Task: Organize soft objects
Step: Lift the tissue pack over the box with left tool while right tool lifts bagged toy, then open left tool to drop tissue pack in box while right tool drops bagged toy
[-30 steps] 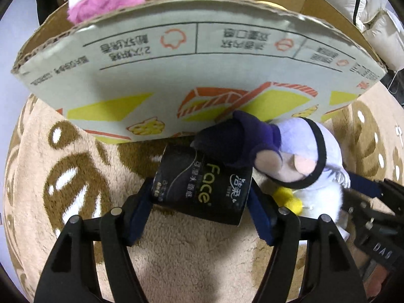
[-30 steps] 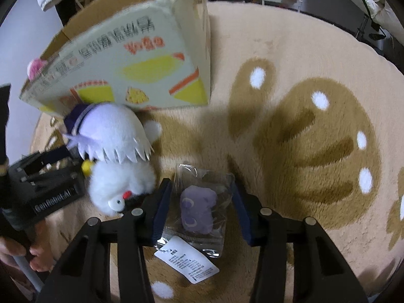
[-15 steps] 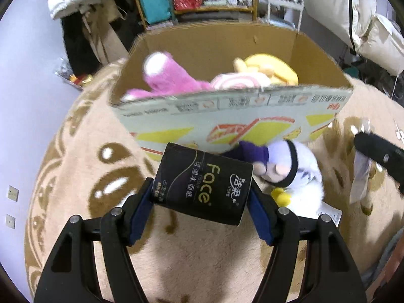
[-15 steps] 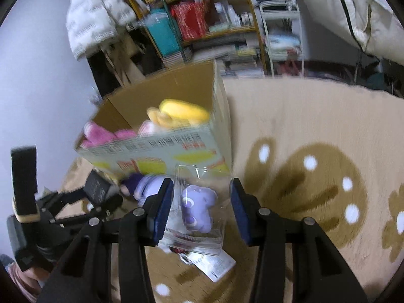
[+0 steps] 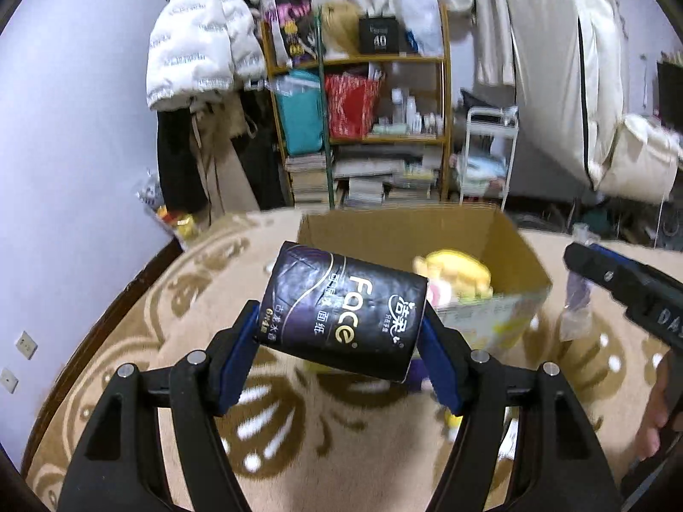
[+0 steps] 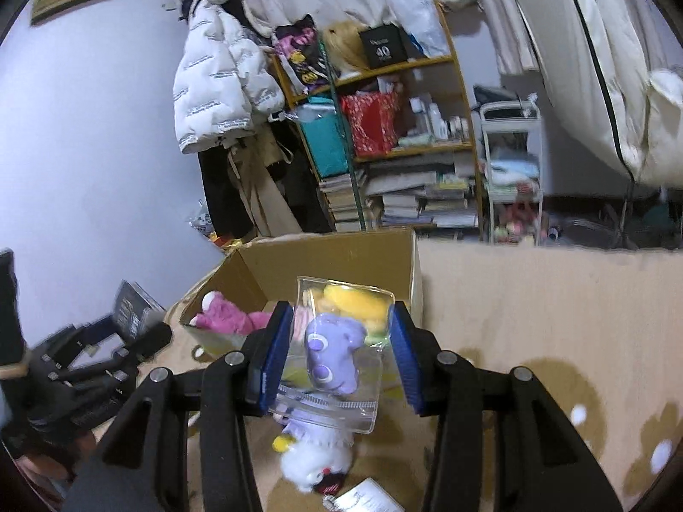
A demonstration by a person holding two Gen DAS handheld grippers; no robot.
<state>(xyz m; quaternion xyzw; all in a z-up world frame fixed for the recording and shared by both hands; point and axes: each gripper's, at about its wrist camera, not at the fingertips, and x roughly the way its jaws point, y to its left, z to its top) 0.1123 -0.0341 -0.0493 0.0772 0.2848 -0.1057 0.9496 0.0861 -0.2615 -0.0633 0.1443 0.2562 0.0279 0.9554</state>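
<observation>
My left gripper [image 5: 339, 347] is shut on a dark tissue roll pack [image 5: 343, 311] printed "Face", held in the air in front of the open cardboard box [image 5: 508, 239]. In the right wrist view my right gripper [image 6: 339, 356] is shut on a clear bag holding a small purple plush [image 6: 335, 358], also lifted before the cardboard box [image 6: 324, 256]. A yellow plush [image 5: 459, 271] and a pink plush [image 6: 224, 320] lie inside the box. A white plush [image 6: 313, 458] lies on the rug below the bag. My right gripper shows at the right edge [image 5: 627, 286] of the left wrist view.
A beige rug [image 5: 128, 320] with brown paw prints covers the floor. Behind the box stand a cluttered wooden shelf [image 5: 363, 128], stacked books, a small white cart [image 5: 488, 158] and hanging coats [image 5: 196, 38]. A paper tag [image 6: 375, 495] lies on the rug.
Both grippers rose from the rug and tilted up, carrying the tissue pack and the bagged purple plush. The box's inside and the room behind it came into view. The white plush stayed on the rug.
</observation>
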